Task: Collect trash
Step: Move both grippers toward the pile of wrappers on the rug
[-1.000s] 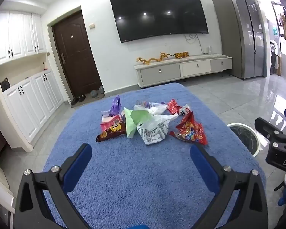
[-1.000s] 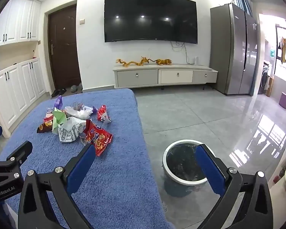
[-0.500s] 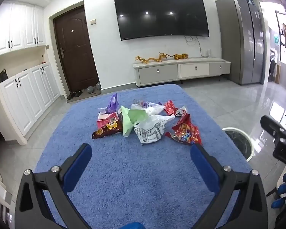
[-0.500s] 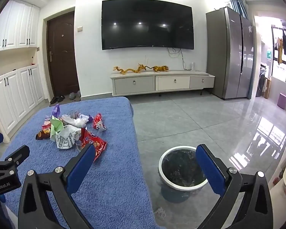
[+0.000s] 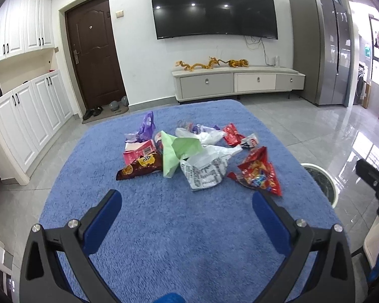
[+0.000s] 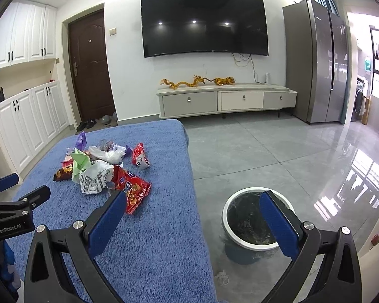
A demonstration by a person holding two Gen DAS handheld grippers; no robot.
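White cabinets (image 5: 25, 116) line the left wall, followed by a brown door (image 5: 93, 55), a wall-mounted television (image 5: 213, 8), a low media console (image 5: 237, 82) and a grey refrigerator (image 5: 321, 58).

The trash lies in one pile on a blue cloth-covered surface (image 5: 179, 227): a brown snack bag (image 5: 139, 168), a green paper wrapper (image 5: 176, 152), a white printed plastic bag (image 5: 206, 173) and a red snack bag (image 5: 259, 176). A white-rimmed bin (image 6: 252, 218) stands on the floor, right of the surface.

The left gripper (image 5: 187, 207) is spread wide, short of the pile, grasping nothing. The right gripper (image 6: 193, 208) is likewise spread wide and empty, spanning the surface edge and the bin.
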